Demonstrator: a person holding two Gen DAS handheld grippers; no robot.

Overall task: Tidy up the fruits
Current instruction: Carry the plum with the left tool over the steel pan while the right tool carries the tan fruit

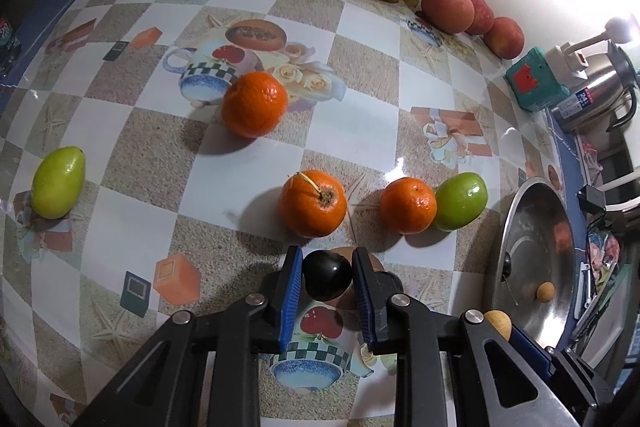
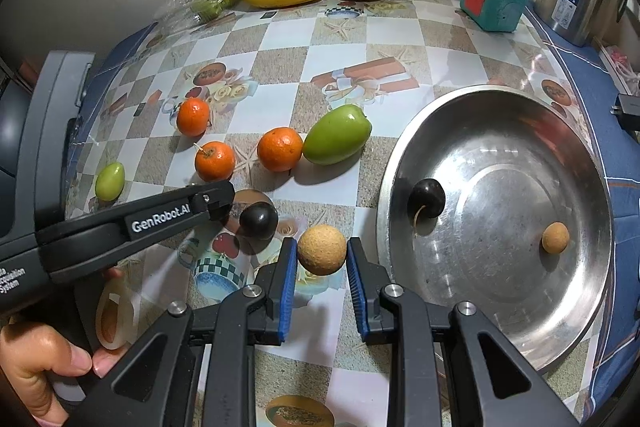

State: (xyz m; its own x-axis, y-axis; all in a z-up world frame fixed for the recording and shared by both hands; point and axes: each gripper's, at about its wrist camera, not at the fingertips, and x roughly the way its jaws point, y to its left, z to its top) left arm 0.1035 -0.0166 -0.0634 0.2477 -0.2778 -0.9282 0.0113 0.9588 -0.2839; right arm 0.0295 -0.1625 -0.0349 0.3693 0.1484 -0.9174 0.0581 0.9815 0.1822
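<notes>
Both my claws are loaded: left gripper (image 1: 327, 277) pinches a dark plum (image 1: 327, 276), right gripper (image 2: 322, 255) pinches a tan longan (image 2: 321, 249). The steel bowl (image 2: 500, 343) sits to my right, beside the right claw, so that one's nearer.

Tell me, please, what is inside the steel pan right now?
In the steel pan: one dark round fruit and one tan round fruit. The right gripper covers its near-left rim.

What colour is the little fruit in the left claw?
Very dark, almost black fruit, pinched in the left claw; clearest in the left wrist view.
</notes>
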